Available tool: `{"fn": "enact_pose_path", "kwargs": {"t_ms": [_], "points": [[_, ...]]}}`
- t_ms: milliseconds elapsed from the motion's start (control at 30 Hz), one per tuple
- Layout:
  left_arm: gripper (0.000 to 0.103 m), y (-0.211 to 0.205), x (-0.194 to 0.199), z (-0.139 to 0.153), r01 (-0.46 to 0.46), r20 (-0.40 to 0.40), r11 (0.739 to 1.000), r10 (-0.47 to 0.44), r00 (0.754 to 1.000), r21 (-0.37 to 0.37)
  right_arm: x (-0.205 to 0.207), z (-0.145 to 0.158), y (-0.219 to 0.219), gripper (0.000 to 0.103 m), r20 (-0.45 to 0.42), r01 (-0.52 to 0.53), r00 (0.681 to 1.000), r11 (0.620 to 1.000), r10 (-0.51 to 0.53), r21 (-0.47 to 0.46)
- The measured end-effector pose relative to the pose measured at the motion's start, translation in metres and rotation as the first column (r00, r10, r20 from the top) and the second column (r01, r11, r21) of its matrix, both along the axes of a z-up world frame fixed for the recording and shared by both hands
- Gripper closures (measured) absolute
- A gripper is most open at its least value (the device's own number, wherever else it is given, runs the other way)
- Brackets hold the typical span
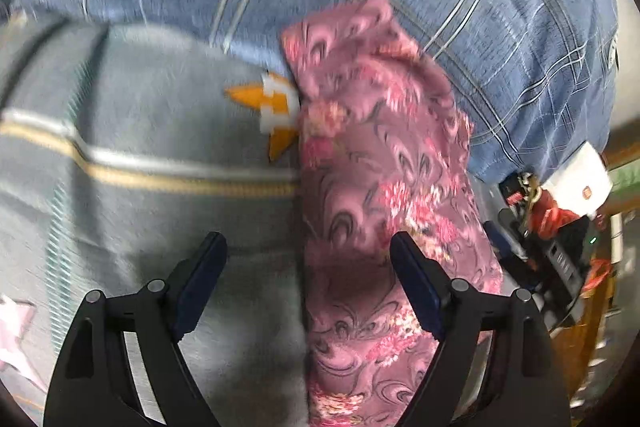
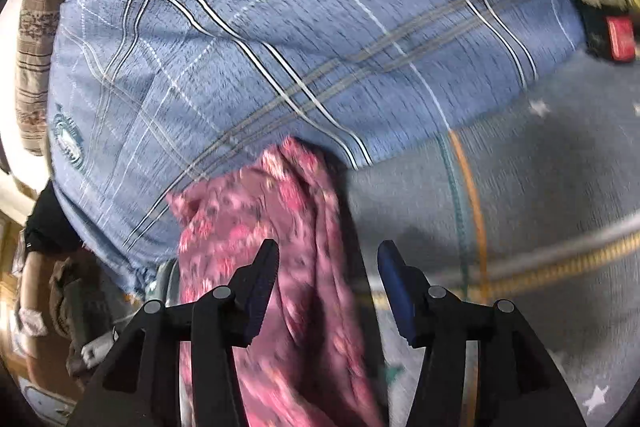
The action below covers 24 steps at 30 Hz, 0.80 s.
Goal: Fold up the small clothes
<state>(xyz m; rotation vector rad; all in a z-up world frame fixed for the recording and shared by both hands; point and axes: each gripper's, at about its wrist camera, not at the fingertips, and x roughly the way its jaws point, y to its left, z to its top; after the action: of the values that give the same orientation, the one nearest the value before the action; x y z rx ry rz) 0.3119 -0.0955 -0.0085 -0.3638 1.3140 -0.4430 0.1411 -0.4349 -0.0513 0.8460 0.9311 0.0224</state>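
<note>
Lying as a long folded strip on the grey blanket, the pink floral garment is stretching ahead of both jaws toward the blue plaid pillow. The left gripper and right gripper are hovering spread wide, gripping nothing, probably lining up another fold. Motion blur is hiding the garment's edges; its near end is cut off.

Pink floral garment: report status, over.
Left tongs open, right tongs open. Pink floral cloth garment folded long on grey blanket. Blue plaid pillow touching far end.
</note>
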Motion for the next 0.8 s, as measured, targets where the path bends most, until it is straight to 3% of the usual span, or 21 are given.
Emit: {"fn": "enact_pose_path", "kwargs": {"t_ms": [67, 133, 267, 333, 400, 467, 633, 800], "points": [[0.019, -0.014, -0.004, 0.003, 0.022, 0.049, 0.998, -0.025, 0.998, 0.053, -0.003, -0.011, 0.004, 0.049, 0.010, -0.014, 1.000, 0.998, 0.013, 0.053], [0.019, -0.030, -0.011, 0.002, 0.080, 0.031, 0.997, -0.081, 0.996, 0.021, 0.000, -0.018, 0.014, 0.051, 0.023, -0.049, 0.999, 0.996, 0.048, 0.072], [0.019, -0.050, -0.019, 0.005, 0.102, 0.030, 0.995, -0.101, 0.994, -0.001, 0.016, -0.004, 0.039, 0.037, 0.055, -0.168, 0.984, 0.985, 0.167, 0.021], [0.031, -0.053, -0.020, 0.007, 0.077, 0.043, 0.997, -0.077, 0.996, 0.008, 0.020, 0.003, 0.053, 0.042, 0.007, -0.196, 0.980, 0.974, 0.198, -0.114], [0.061, -0.062, -0.024, 0.012, 0.066, 0.074, 0.997, -0.069, 0.995, 0.042, 0.020, 0.011, 0.067, 0.070, -0.033, -0.226, 0.974, 0.941, 0.225, -0.254], [0.072, -0.060, -0.029, 0.022, 0.068, 0.121, 0.995, -0.075, 0.990, 0.068, 0.016, 0.023, 0.074, 0.082, -0.031, -0.233, 0.971, 0.917, 0.236, -0.324], [0.076, -0.052, -0.047, 0.047, 0.074, 0.218, 0.988, -0.103, 0.971, 0.139, 0.005, 0.050, 0.096, 0.087, -0.022, -0.224, 0.971, 0.882, 0.236, -0.415], [0.076, -0.027, -0.074, 0.077, 0.060, 0.278, 0.990, -0.094, 0.956, 0.130, -0.012, 0.077, 0.122, 0.087, 0.021, -0.219, 0.968, 0.880, 0.251, -0.422]]}}
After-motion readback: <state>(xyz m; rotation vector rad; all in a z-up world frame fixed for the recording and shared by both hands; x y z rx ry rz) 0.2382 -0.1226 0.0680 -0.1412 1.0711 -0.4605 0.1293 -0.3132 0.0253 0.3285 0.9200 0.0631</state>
